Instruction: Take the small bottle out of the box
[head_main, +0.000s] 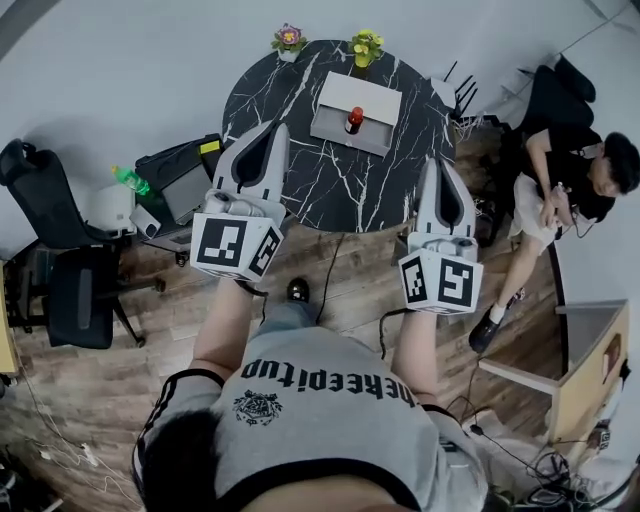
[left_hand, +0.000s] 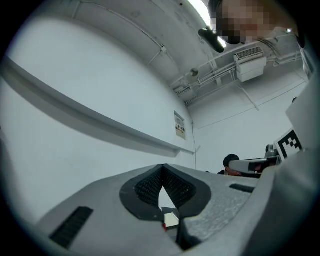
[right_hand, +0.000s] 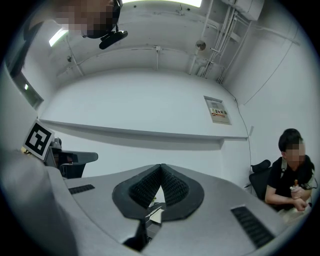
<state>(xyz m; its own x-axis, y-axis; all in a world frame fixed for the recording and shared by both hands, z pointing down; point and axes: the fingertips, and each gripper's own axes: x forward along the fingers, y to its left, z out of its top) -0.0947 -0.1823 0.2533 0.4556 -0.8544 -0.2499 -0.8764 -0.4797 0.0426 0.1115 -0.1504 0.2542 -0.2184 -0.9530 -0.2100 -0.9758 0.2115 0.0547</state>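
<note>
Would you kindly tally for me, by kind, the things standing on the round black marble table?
Box: 1
Small bottle, standing in the box: 1
Potted flowers: 2
Total: 4

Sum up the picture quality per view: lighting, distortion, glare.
Head view: evenly lit and sharp, but wide-angle, so the floor boards curve. Left gripper view: fisheye with black corners; the ceiling lamp is blown out. Right gripper view: same fisheye, the wall ledge bows, glare along the top edge.
</note>
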